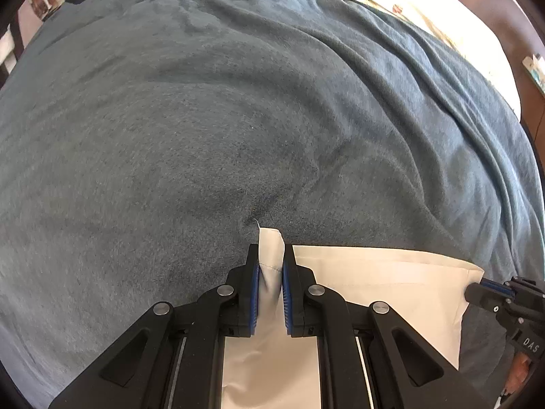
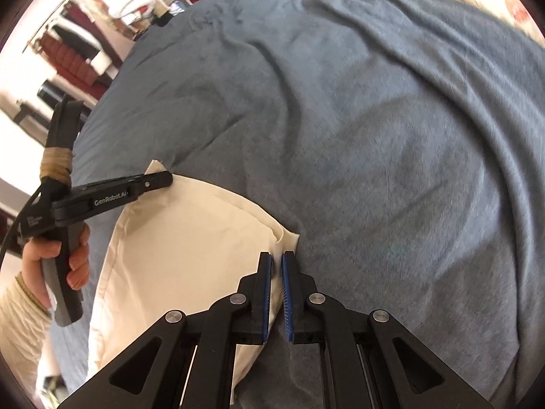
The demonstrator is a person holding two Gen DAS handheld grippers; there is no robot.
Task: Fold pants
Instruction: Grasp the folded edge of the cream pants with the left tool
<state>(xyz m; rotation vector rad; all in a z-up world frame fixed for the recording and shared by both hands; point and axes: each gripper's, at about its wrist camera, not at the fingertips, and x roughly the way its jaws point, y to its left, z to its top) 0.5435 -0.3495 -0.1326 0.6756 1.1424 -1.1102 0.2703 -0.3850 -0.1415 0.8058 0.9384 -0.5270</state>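
A: What are the tools doing?
B: The left tool (image 1: 270,259) pinches one corner of the cream pants (image 1: 385,283); the right tool (image 2: 276,266) is nipped on the other corner.
A: How will the pants handle?
B: Likely light and limp, so corners suit.
A: Room?
B: They lie on the blue blanket (image 1: 238,119) of the bed, with open blanket ahead.
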